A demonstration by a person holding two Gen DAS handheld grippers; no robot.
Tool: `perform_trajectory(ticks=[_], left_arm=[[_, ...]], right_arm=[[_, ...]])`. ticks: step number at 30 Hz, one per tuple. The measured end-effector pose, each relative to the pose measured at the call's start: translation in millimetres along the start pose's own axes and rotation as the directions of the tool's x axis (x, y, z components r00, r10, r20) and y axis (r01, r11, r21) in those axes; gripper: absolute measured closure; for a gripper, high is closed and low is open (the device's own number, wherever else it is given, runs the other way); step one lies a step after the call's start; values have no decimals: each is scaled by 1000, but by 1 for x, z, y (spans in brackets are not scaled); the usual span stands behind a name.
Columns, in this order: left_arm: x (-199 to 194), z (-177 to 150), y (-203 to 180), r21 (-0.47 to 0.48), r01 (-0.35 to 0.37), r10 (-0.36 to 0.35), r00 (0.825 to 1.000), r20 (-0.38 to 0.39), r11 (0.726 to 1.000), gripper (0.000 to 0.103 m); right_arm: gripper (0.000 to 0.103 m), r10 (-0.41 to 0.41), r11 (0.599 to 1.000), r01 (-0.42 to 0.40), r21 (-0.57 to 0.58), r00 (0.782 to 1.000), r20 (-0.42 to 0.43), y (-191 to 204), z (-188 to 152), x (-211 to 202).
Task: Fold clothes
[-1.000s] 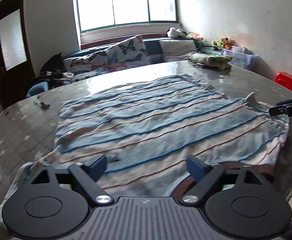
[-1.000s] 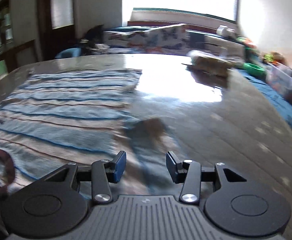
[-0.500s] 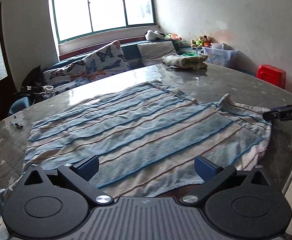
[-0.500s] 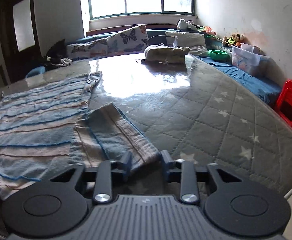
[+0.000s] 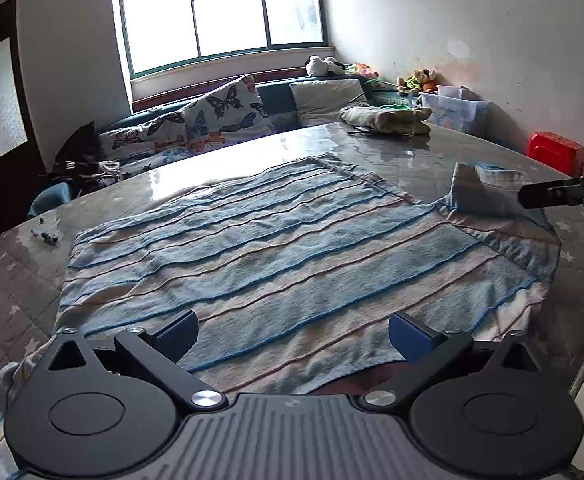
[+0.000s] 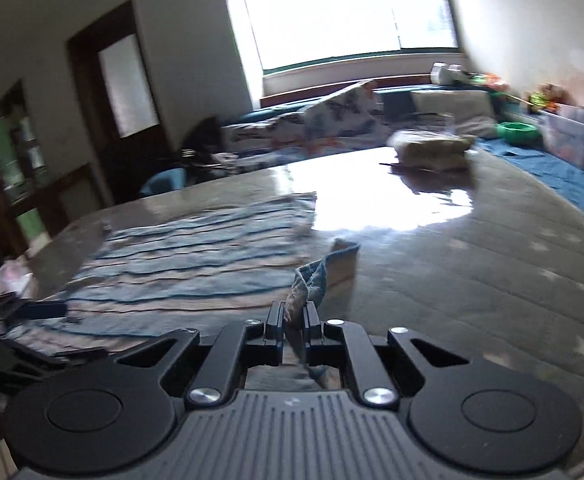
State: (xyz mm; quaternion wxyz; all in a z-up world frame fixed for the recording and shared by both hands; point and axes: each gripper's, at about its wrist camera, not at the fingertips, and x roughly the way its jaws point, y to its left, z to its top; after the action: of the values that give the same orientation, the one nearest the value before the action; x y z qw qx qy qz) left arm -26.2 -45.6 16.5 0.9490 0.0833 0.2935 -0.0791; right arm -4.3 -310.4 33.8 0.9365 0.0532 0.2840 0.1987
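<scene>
I hold the sleeve pinched in my right hand-held gripper, lifted off the bench so it can fold inward, while the shirt lies flat and my left hand-held gripper (jaws wide apart, empty) hovers over its near hem.

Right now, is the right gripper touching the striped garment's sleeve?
Touching. In the right wrist view the right gripper has its jaws shut on a bunched fold of the sleeve, with fabric pinched between the fingers and rising out above them.
</scene>
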Motion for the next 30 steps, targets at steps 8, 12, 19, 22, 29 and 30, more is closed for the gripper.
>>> perform_trajectory(ticks=[8, 12, 19, 22, 29, 30], left_arm=[[1, -3, 4, -19, -8, 8, 1000, -8, 1000, 0], [2, -3, 4, -22, -8, 8, 1000, -10, 1000, 0], [5, -4, 4, -24, -11, 10, 1000, -19, 1000, 0], [6, -4, 4, -25, -9, 9, 1000, -20, 1000, 0], [3, -5, 5, -30, -18, 17, 1000, -20, 999, 0], [3, -5, 6, -32, -21, 20, 1000, -20, 999, 0]], right_arm=[[95, 139, 989, -141, -46, 989, -55, 34, -2, 25], [91, 175, 982, -181, -54, 979, -101, 44, -8, 38], [83, 224, 971, -232, -61, 967, -118, 41, -3, 37], [83, 192, 977, -199, -75, 977, -96, 32, 13, 37], [83, 14, 981, -38, -190, 992, -125, 20, 32, 87], [83, 11, 980, -37, -194, 991, -134, 20, 32, 94]])
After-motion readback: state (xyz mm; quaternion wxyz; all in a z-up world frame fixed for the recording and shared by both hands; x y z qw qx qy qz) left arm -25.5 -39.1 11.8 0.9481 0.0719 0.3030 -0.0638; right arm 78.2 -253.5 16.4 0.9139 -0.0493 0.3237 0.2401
